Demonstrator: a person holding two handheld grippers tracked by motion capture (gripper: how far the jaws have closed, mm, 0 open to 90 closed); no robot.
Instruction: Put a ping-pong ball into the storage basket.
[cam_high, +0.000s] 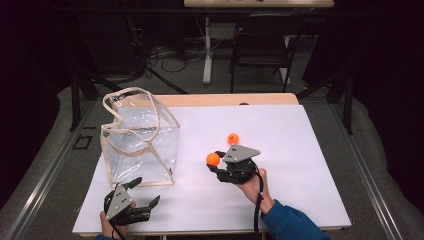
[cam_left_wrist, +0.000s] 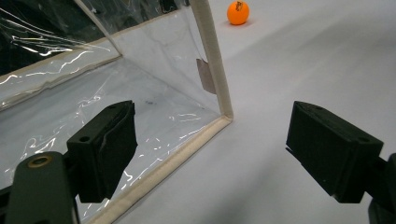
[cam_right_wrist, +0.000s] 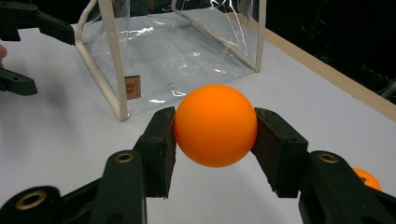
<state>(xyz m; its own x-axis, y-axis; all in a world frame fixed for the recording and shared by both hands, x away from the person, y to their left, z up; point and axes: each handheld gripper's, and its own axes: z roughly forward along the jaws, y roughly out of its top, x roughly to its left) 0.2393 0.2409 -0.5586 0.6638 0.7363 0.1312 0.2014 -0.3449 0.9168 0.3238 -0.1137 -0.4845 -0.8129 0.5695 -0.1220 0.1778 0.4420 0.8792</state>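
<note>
Your right gripper (cam_right_wrist: 215, 128) clenches the light, smooth, slippery orange ball (cam_right_wrist: 215, 125) across its middle at frame centre, while your left gripper (cam_left_wrist: 212, 151) stands released.

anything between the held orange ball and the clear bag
Nothing. In the right gripper view, bare white table runs from the orange ball, clamped in the right gripper, to the clear bag. The high view agrees.

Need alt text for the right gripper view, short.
An orange ball is clamped between the right gripper's two black jaws, above a white table. Behind it stands a clear plastic bag with cream trim. A second orange ball peeks in at the lower right.
</note>
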